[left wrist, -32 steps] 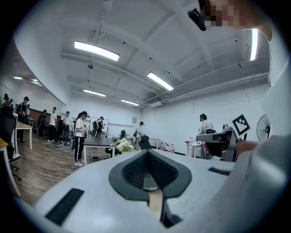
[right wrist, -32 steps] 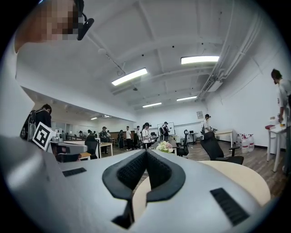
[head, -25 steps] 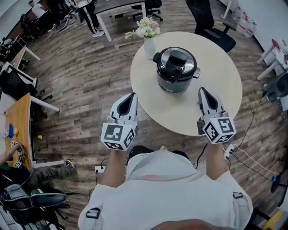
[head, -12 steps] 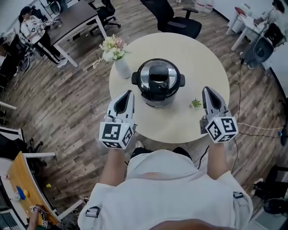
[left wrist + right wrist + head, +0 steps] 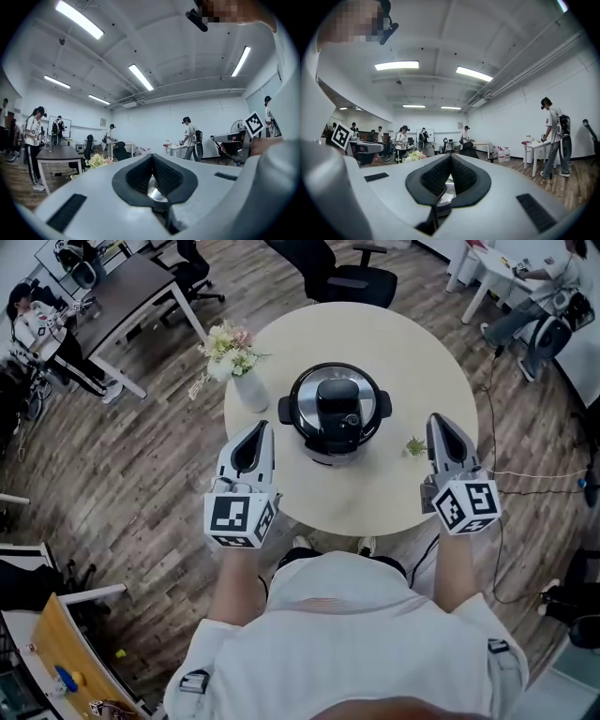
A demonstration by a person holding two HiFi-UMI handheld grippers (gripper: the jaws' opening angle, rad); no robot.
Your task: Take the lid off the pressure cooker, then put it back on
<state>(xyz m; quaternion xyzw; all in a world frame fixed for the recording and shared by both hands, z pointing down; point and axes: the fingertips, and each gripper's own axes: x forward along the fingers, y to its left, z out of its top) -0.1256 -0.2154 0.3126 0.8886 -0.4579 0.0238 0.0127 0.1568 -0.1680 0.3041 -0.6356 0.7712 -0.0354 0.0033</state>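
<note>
Cooker [image 5: 338, 414]: upright near the middle of the round table [image 5: 375, 498]; it stands between the two grippers and a little beyond their tips; side handles stick out left and right
Lid [image 5: 337, 399]: on the cooker, seated level as far as the head view shows; black handle across its top; neither tool touches it
Vase [image 5: 251, 393]: left of the cooker, near it but apart; its flowers lean out to the left
Left gripper [image 5: 262, 427]: jaws pressed together with nothing between them; tip over the table's near-left part, just in front of the vase and apart from the cooker; its own view shows the pads meeting, with only a shiny glimpse of metal past them
Sprig [image 5: 415, 445]: small green bit on the table right of the cooker, just beside the right tool's tip
Right gripper [image 5: 437, 420]: jaws also together and empty; tip over the table, right of the cooker and apart from it
Done: no step that shows; with the lid in place and both tools empty, this reads as before the lift, though a finished run would look the same
To do: by that reading, everything; open a tool, take the lid's handle, lift it off, then set it back on
</note>
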